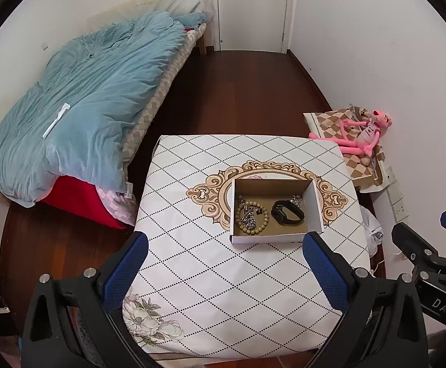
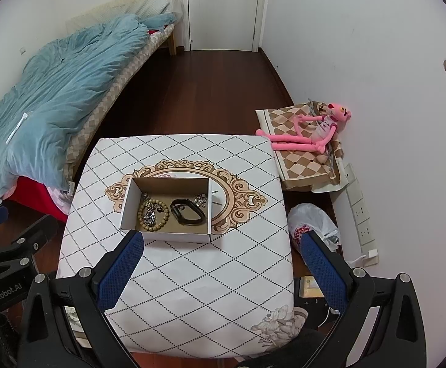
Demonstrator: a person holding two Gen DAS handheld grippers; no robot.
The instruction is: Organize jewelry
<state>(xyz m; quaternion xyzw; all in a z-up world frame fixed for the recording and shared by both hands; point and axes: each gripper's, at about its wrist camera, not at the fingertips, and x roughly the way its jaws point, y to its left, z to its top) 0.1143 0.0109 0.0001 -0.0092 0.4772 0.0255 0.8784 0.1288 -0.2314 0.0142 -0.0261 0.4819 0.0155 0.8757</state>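
A small open cardboard box [image 1: 314,197] [image 2: 127,205] stands in the middle of the patterned table [image 1: 223,291] [image 2: 207,276]. Inside lie a wooden bead bracelet [image 1: 251,217] [image 2: 152,213] with a silver chain on it, a black wristband [image 1: 287,212] [image 2: 188,211] and a small silver piece [image 2: 200,200] at the back right. My left gripper [image 1: 225,245] hangs open above the table, just short of the box, with nothing between its blue pads. My right gripper [image 2: 222,243] is also open and empty, near the box's front right corner.
A bed with a blue quilt [image 1: 85,101] [image 2: 48,98] runs along the left. A pink plush toy [image 1: 364,132] [image 2: 311,132] lies on a checkered cloth at the right wall. A white plastic bag [image 2: 311,224] sits on the floor beside the table. A shut door [image 1: 250,9] is at the far end.
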